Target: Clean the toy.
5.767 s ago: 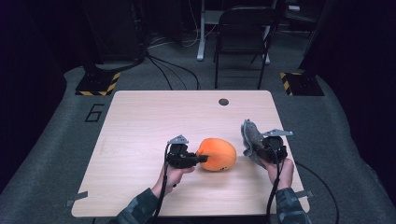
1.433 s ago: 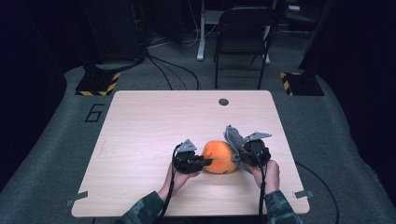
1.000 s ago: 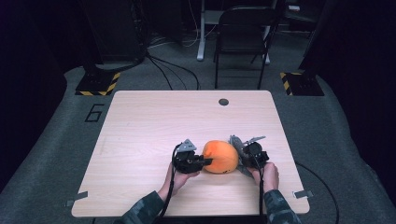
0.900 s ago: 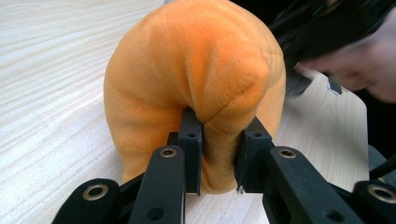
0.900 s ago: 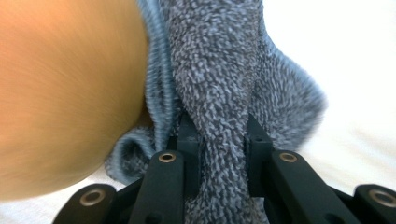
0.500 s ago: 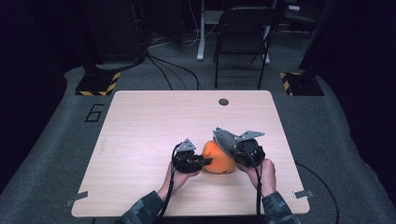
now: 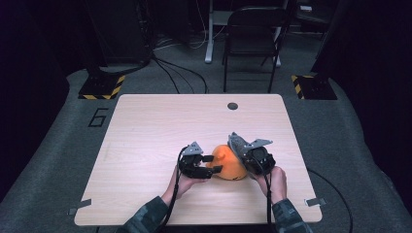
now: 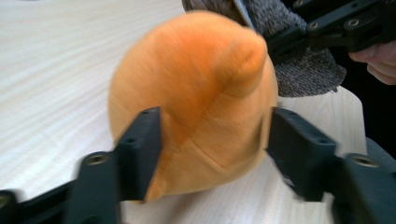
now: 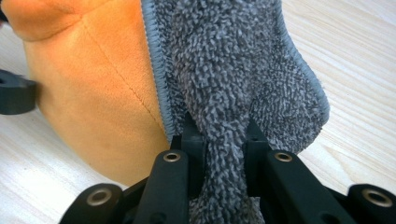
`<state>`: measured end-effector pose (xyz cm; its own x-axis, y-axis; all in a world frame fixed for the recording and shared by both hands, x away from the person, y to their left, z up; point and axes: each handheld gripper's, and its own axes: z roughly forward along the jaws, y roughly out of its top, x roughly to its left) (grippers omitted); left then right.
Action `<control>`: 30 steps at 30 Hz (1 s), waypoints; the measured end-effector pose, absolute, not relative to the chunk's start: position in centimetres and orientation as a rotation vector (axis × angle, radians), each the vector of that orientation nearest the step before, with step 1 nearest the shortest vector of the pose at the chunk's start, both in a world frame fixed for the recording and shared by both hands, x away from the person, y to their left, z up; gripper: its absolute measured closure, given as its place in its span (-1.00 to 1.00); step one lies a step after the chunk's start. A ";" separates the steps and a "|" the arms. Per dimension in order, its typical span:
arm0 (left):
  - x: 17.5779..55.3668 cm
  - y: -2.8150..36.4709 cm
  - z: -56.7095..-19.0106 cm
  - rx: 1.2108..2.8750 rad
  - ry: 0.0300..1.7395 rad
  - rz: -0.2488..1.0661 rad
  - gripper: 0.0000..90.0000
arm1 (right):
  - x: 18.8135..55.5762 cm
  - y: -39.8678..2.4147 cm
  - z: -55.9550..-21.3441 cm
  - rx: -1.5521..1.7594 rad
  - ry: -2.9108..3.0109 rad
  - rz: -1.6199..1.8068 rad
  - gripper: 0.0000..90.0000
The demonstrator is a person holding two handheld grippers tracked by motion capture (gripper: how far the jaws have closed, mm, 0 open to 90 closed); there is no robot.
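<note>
The orange plush (image 7: 229,164) lies on the surface (image 7: 160,126) near its front edge, between the two tongs. In the high view, the left tongs (image 7: 210,164) reach in from the left with a jaw on either side of the plush's near end, and the right tongs (image 7: 239,148) press a grey cloth (image 7: 235,143) against its right side. A hand (image 7: 278,180) holds the right tongs; a chair (image 7: 252,29) stands on the floor beyond the surface.

In the left gripper view, the plush (image 8: 196,98) sits between the two black jaws, both touching its sides, so the left tongs (image 8: 212,140) are grasping it. The cloth (image 8: 294,56) shows behind its top.

In the right gripper view, the right tongs (image 9: 223,140) are clenched on a fold of the cloth (image 9: 233,60), which drapes against the plush (image 9: 93,88) on the left. The bare surface (image 9: 355,70) shows at right.
</note>
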<state>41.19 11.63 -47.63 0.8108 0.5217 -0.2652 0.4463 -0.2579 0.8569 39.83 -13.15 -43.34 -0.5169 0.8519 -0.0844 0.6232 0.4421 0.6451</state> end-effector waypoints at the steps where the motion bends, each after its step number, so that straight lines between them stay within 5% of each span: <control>1: 41.2 11.6 -47.6 1.894 0.730 0.086 -0.30 | 39.8 -13.2 -43.3 1.248 2.300 0.783 0.72; 6: 41.3 13.0 -46.9 1.902 0.707 0.111 -0.63 | 39.8 -13.1 -43.4 1.232 2.291 0.769 0.72; 16: 42.5 14.6 -48.8 1.921 0.690 0.110 -0.83 | 39.7 -13.2 -43.5 1.242 2.288 0.754 0.72; 25: 42.8 13.6 -51.3 1.968 0.687 0.090 -0.72 | 39.8 -13.2 -43.6 1.234 2.277 0.749 0.72; 30: 42.9 12.9 -52.4 1.956 0.673 0.041 -0.47 | 39.7 -13.1 -43.6 1.249 2.271 0.752 0.72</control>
<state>42.91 12.86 -52.35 0.8432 0.4717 -0.2579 0.4368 -0.3214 0.8402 39.67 -13.11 -43.64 -0.4957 0.8608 -0.1152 0.6216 0.4444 0.6451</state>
